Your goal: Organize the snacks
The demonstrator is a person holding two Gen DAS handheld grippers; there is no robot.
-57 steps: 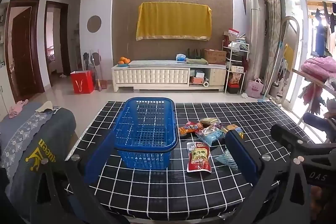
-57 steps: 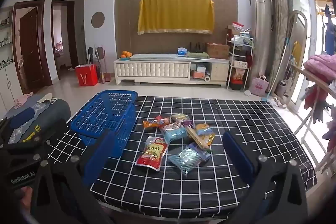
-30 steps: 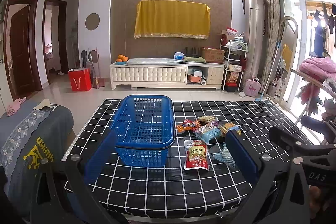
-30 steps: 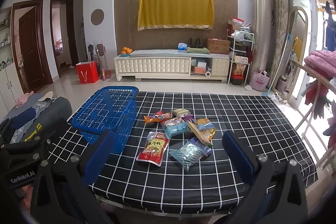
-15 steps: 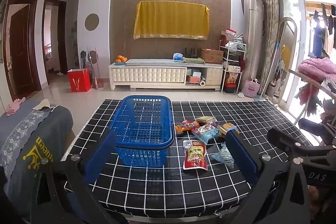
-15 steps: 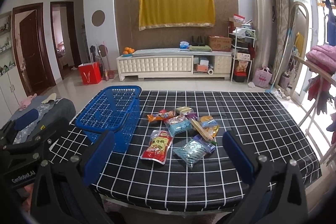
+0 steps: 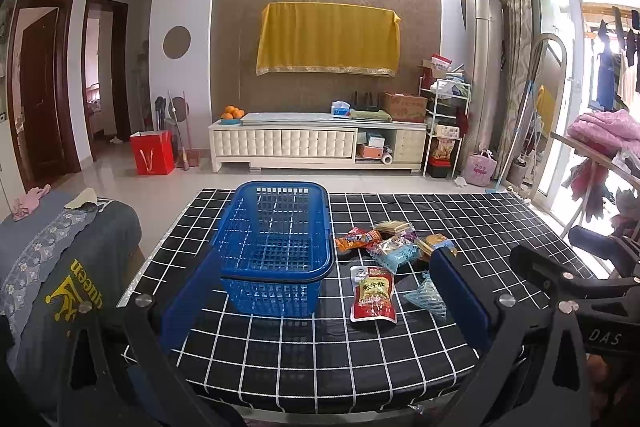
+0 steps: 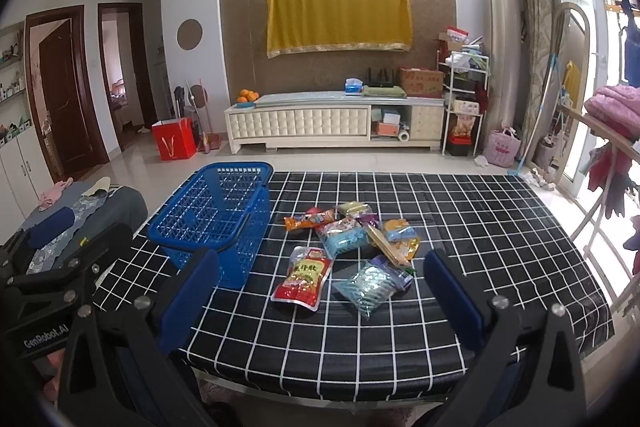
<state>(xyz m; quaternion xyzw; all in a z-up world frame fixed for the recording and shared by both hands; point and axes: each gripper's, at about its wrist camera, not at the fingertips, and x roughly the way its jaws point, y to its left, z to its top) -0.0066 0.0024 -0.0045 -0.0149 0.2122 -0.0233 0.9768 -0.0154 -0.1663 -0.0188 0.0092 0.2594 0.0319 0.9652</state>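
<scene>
An empty blue mesh basket (image 7: 276,247) (image 8: 218,217) stands on the left half of a black table with a white grid (image 7: 360,347) (image 8: 460,227). To its right lies a loose pile of snack packets: a red pouch (image 7: 373,293) (image 8: 303,275) nearest, a clear blue-green bag (image 7: 425,295) (image 8: 370,285), a light blue packet (image 7: 394,253) (image 8: 344,235), an orange packet (image 7: 356,239) (image 8: 308,219). My left gripper (image 7: 324,291) is open, hovering before the table's near edge. My right gripper (image 8: 320,301) is open too, nothing between its fingers.
A dark cushioned seat with a grey cloth (image 7: 60,259) (image 8: 72,219) sits left of the table. A clothes rack with pink bedding (image 7: 604,135) (image 8: 612,111) stands on the right. Beyond the table are a white low cabinet (image 7: 316,143) and a red bag (image 7: 153,151).
Both grippers have drawn slightly back and up, so the table sits a little farther and lower in view. The basket and snacks have not moved. Both stay open.
</scene>
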